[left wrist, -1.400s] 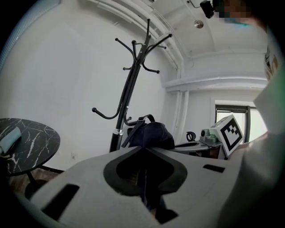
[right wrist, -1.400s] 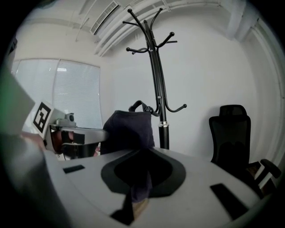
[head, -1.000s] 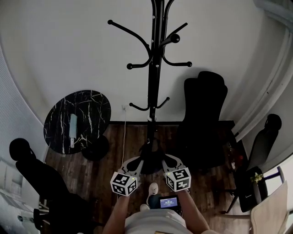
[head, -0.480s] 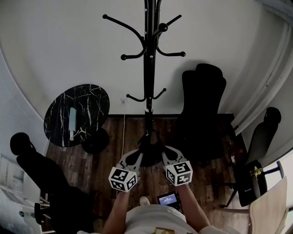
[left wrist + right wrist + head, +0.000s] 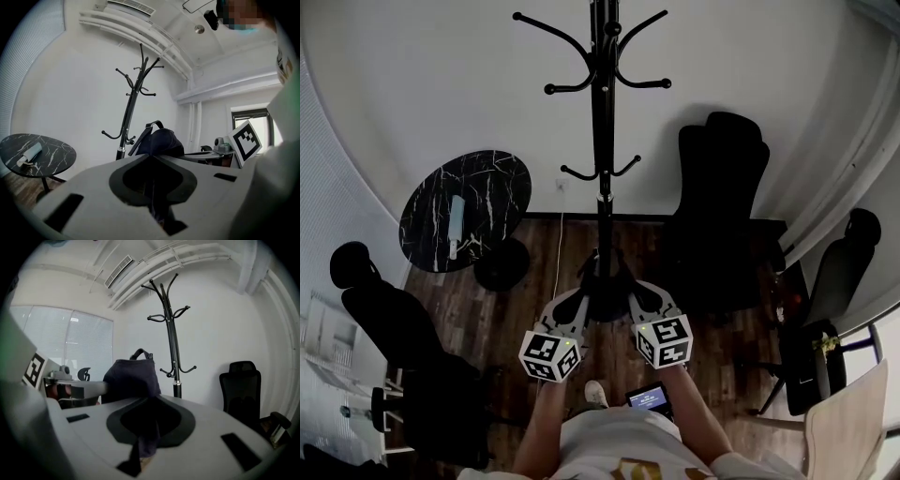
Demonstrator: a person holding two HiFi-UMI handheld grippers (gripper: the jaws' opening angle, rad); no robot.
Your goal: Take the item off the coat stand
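A black coat stand (image 5: 601, 141) rises against the white wall, and all its hooks are bare. A dark navy bag (image 5: 606, 298) with a top loop hangs low between my two grippers, in front of the stand's base. My left gripper (image 5: 579, 300) is shut on the bag's fabric from the left, and my right gripper (image 5: 635, 294) is shut on it from the right. In the left gripper view the bag (image 5: 160, 140) bulges just beyond the left gripper (image 5: 151, 158), with the stand (image 5: 129, 112) behind. The right gripper view shows dark cloth of the bag (image 5: 131, 376) pinched in the right gripper (image 5: 152, 400), beside the stand (image 5: 172, 348).
A round black marble table (image 5: 492, 187) with a pale rolled item (image 5: 455, 223) stands at the left. Black office chairs stand at the right of the stand (image 5: 722, 197), at the far left (image 5: 384, 319) and at the far right (image 5: 844, 272). A small lit screen (image 5: 650, 397) hangs at the person's waist.
The stand has slid higher in the head view and looks a little farther off. Both grippers stay low in front of the body, still shut on the bag.
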